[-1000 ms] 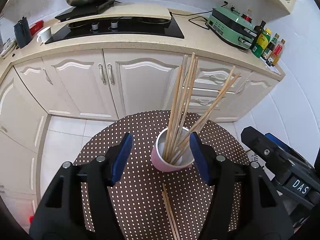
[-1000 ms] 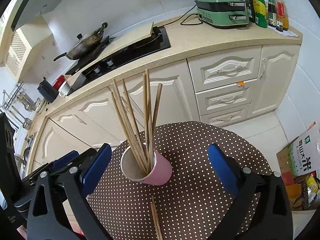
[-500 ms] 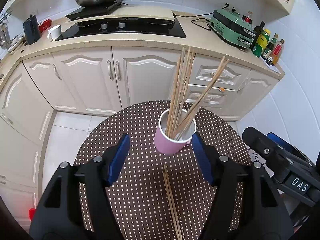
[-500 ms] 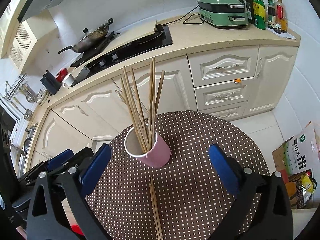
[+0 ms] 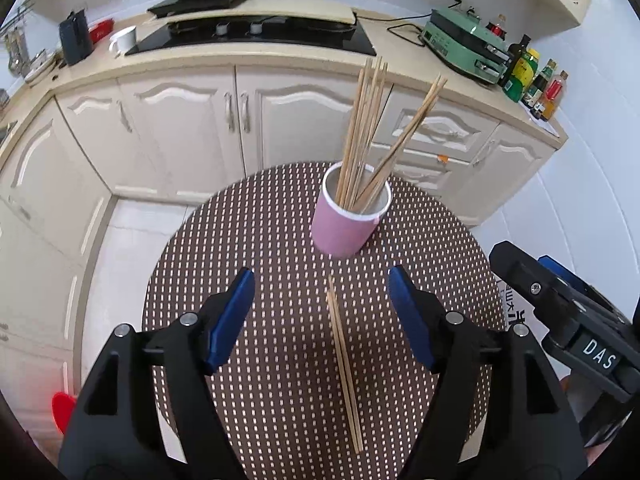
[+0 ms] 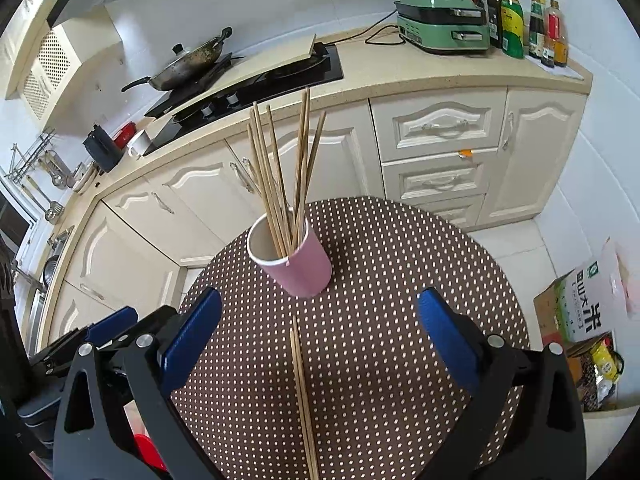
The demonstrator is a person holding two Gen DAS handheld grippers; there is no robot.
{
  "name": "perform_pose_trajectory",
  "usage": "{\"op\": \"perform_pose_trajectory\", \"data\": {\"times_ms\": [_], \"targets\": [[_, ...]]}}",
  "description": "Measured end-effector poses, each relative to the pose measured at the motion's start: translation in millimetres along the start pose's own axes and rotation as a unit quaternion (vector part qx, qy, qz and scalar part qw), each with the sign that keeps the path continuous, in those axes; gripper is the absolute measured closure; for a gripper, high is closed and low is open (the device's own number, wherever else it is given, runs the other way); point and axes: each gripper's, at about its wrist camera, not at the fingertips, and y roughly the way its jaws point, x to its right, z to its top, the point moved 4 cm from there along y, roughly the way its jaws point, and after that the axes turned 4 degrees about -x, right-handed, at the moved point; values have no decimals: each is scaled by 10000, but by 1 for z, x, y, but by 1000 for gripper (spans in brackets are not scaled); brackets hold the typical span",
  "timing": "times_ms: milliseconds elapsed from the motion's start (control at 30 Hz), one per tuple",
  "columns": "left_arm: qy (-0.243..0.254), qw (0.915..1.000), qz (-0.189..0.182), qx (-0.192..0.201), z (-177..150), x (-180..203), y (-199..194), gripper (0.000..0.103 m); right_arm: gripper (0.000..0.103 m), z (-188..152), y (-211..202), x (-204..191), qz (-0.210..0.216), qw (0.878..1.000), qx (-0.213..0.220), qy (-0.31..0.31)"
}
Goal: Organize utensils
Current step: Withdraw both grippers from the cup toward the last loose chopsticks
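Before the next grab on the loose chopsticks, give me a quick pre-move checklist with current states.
1. Left gripper open and empty: ok.
2. Right gripper open and empty: ok.
3. Loose chopsticks lying flat on the dotted table, nothing on top of them: ok. They lie close together; cannot tell how many.
4. Pink cup upright, apart from the loose chopsticks' near tips: ok.
5. Room in the cup for more: ok, the chopsticks in the cup lean to one side and part of the mouth shows free.
6. Grippers apart from each other: ok in both views, though the right one sits close at the left view's edge.
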Motion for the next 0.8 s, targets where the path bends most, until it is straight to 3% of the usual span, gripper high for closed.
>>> {"op": "perform_pose_trajectory", "data": {"times_ms": [200,500,700,800], "targets": [[-154,9995,51,-260,-33,-13,5,34,8,-30,7,-1,-59,9995,-178,-239],[-412,9986,241,-231,-63,-39,18,34,8,-64,31,-13,59,9952,-70,-972],[-736,9971,-111,-175,-75,-55,33,28,8,-73,65,-12,-172,9911,-452,-1240],[-773,9966,-69,-292,-82,-58,45,27,8,-85,89,-3,-495,9869,-848,-1283]]}}
